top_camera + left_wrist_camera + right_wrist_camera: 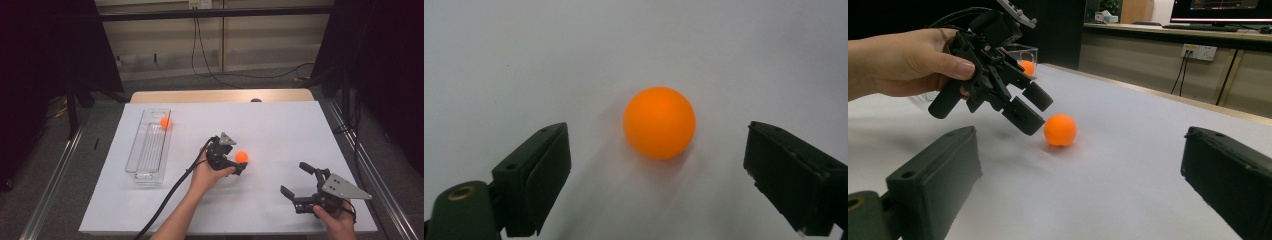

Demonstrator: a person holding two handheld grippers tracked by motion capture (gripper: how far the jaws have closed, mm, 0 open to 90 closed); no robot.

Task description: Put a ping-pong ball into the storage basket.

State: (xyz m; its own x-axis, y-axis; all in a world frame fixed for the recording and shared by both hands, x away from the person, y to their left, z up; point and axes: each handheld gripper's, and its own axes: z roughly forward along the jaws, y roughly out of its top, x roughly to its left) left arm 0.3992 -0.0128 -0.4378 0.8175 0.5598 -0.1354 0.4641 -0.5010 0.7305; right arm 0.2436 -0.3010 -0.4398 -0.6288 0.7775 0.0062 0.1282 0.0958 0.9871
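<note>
An orange ball (242, 156) rests on the white table cover, near the middle. My left gripper (238, 162) hovers at it, tilted down, jaws open. In the left gripper view the ball (659, 122) lies just beyond the two black jaw tips, untouched, with my left gripper (659, 167) spread wider than it. The right gripper view shows the ball (1060, 130) by the lower jaw of my left gripper (1037, 114). My right gripper (294, 178) is held open at the front right, empty; its jaws (1083, 160) frame the scene. A second orange ball (165, 122) lies in the clear tray (131, 160).
The long clear tray stands at the left of the white cover, its far end holding the second ball (1028, 67). A black cable (170, 197) trails from the left gripper toward the front edge. Dark frames and curtains flank the table.
</note>
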